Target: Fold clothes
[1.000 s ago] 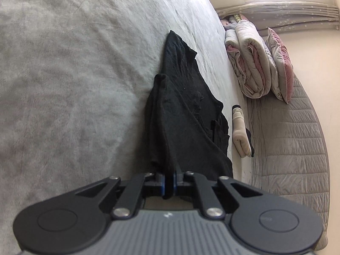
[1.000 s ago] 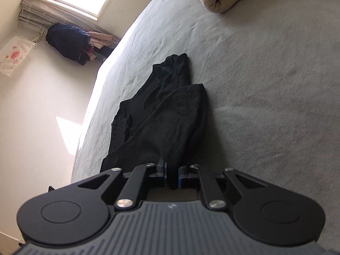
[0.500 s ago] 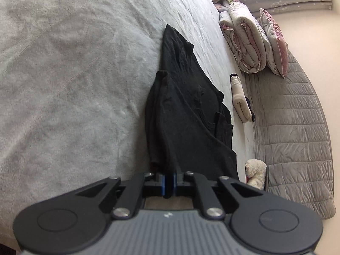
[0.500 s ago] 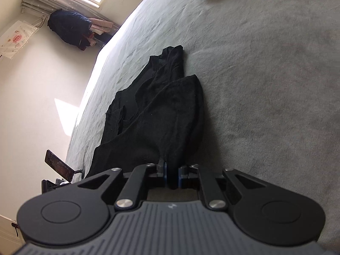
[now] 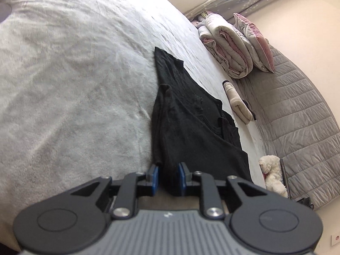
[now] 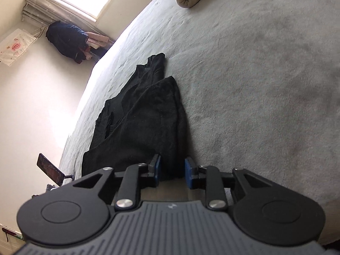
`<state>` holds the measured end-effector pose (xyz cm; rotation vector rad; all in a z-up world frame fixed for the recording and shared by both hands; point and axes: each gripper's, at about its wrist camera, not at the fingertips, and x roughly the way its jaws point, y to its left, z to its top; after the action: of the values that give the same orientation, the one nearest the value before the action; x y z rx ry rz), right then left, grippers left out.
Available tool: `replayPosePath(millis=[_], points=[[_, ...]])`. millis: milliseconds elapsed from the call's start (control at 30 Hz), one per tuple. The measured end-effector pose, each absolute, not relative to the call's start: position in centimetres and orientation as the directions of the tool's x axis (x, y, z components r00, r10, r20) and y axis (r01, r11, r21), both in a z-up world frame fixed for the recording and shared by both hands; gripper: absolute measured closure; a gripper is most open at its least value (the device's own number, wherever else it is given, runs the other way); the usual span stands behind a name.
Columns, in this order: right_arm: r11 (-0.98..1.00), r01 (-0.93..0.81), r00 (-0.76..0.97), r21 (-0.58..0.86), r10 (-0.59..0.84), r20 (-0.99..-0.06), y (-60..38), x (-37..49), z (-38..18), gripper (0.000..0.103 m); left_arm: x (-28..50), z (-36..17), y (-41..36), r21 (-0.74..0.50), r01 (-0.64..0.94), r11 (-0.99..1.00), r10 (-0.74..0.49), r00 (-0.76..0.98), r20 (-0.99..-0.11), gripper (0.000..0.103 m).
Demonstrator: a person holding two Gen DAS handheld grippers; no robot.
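Black garment (image 5: 191,116) laid long and narrow on the grey bedspread (image 5: 74,85), running away from both cameras. One side doubled over into a thicker band, far end tapering to a rumpled point. Near edge right at the grippers, close to the edge of the bed.

Left gripper (image 5: 168,177): blue-padded fingers (image 5: 154,177) parted, a ridge of dark cloth standing in the gap, not pinched. Right gripper (image 6: 172,170): likewise spread, wider if anything, with the garment's thick edge (image 6: 148,116) between the pads. Hard to say from these low angles whether the cloth touches either pad or merely lies between them.

Fits two readings: an edge just set down and let go, or an edge about to be taken up for another fold. No telling which from here.

For good work either way:
- Keep both grippers level with each other, so the near edge stays straight across.
- Avoid sideways drift; plush bedspread (image 6: 255,85) grips fabric and drags layers out of line.
- Watch the doubled band on the inner side; thick, soft, prone to slipping off its lower layer.
- Mind the loose flap and notch along the outer edge, likely to bunch if tugged.
- Stay clear of the rolled beige cloth (image 5: 239,104) beside the garment.
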<state>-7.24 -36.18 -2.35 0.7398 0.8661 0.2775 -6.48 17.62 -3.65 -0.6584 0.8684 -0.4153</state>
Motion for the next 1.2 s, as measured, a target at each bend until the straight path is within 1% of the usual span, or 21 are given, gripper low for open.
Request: replayPosePath(millis=[33,67,133,233,367,500,567,600,633,700,800,833,867,900,967,1000,1033,1067,1100,1167,1200], points=[[0.751,0.061,0.646,0.658,0.473,-0.6,-36.0,-7.4,-1.8,0.06,-6.5,-2.9,17.6,-0.647,0.082,0.758,-0.553,0.606,-0.572,0.062],[0.781,0.057,0.664,0.622,0.436,-0.608,-35.7,-7.5,-1.3,0.059,-6.5,-2.2,17.5,-0.618,0.088,0.781,-0.528,0.621,-0.579,0.059],[0.837,0.051,0.699,0.545,0.36,-0.618,-35.2,-7.8,-0.3,0.059,-6.3,-1.0,17.1,-0.557,0.102,0.824,-0.48,0.649,-0.591,0.059],[0.901,0.029,0.753,0.432,0.265,-0.602,-33.5,-7.6,0.6,0.059,-5.9,0.3,15.9,-0.507,0.147,0.85,-0.46,0.675,-0.577,0.058],[0.961,-0.044,0.791,0.273,0.2,-0.578,-29.9,-6.0,0.8,0.059,-4.6,0.6,12.8,-0.441,0.215,0.871,-0.459,0.675,-0.578,0.057],[0.985,-0.078,0.799,0.151,0.153,-0.581,-27.7,-3.4,0.0,0.059,-3.3,0.3,11.5,-0.375,0.192,0.907,-0.393,0.706,-0.588,0.057],[0.988,-0.094,0.807,0.124,0.148,-0.571,-27.1,-2.2,-0.4,0.059,-2.4,0.0,11.4,-0.379,0.206,0.902,-0.405,0.706,-0.581,0.064],[0.982,-0.12,0.812,0.144,0.18,-0.556,-27.1,-1.9,-0.5,0.06,-1.9,-0.3,11.4,-0.385,0.221,0.896,-0.421,0.699,-0.578,0.069],[0.978,-0.137,0.813,0.155,0.2,-0.547,-27.0,-1.7,-0.7,0.064,-1.4,-0.5,11.3,-0.387,0.239,0.89,-0.436,0.693,-0.574,0.081],[0.977,-0.148,0.808,0.156,0.211,-0.55,-26.7,-1.1,-1.5,0.069,-0.9,-1.3,11.0,-0.372,0.27,0.888,-0.447,0.695,-0.563,0.082],[0.973,-0.165,0.802,0.159,0.226,-0.553,-26.2,-0.2,-2.7,0.069,-0.2,-2.7,10.6,-0.324,0.276,0.905,-0.419,0.706,-0.57,0.082],[0.972,-0.17,0.799,0.16,0.231,-0.554,-26.0,0.1,-3.1,0.075,0.1,-3.0,10.7,-0.317,0.266,0.911,-0.407,0.714,-0.57,0.087],[0.973,-0.163,0.802,0.161,0.226,-0.553,-26.0,0.3,-3.5,0.084,0.3,-3.2,10.9,-0.313,0.256,0.915,-0.396,0.721,-0.569,0.091],[0.975,-0.147,0.808,0.169,0.217,-0.548,-26.2,0.4,-3.7,0.086,0.6,-3.2,11.2,-0.326,0.243,0.913,-0.395,0.724,-0.566,0.091],[0.974,-0.129,0.814,0.188,0.212,-0.54,-26.5,0.5,-3.2,0.086,0.8,-3.0,12.2,-0.366,0.208,0.907,-0.392,0.732,-0.557,0.09],[0.973,-0.134,0.817,0.188,0.216,-0.534,-26.3,0.3,-2.9,0.083,0.7,-2.9,12.7,-0.387,0.189,0.902,-0.391,0.736,-0.552,0.09],[0.971,-0.158,0.818,0.178,0.23,-0.527,-25.8,0.1,-2.7,0.076,0.5,-2.7,13.3,-0.412,0.175,0.894,-0.397,0.736,-0.548,0.09],[0.969,-0.182,0.819,0.169,0.244,-0.519,-25.3,-0.2,-2.5,0.073,0.1,-2.6,13.7,-0.421,0.169,0.891,-0.397,0.738,-0.546,0.086],[0.966,-0.206,0.819,0.158,0.258,-0.512,-24.8,-0.5,-2.3,0.073,-0.3,-2.3,14.1,-0.427,0.162,0.89,-0.396,0.74,-0.544,0.083],[0.958,-0.253,0.818,0.137,0.287,-0.498,-23.9,-1.1,-1.8,0.07,-1.3,-2.0,14.5,-0.41,0.154,0.899,-0.38,0.74,-0.555,0.063],[0.953,-0.276,0.817,0.126,0.302,-0.491,-23.4,-1.4,-1.6,0.069,-1.8,-1.8,14.8,-0.4,0.151,0.904,-0.372,0.738,-0.563,0.063]])
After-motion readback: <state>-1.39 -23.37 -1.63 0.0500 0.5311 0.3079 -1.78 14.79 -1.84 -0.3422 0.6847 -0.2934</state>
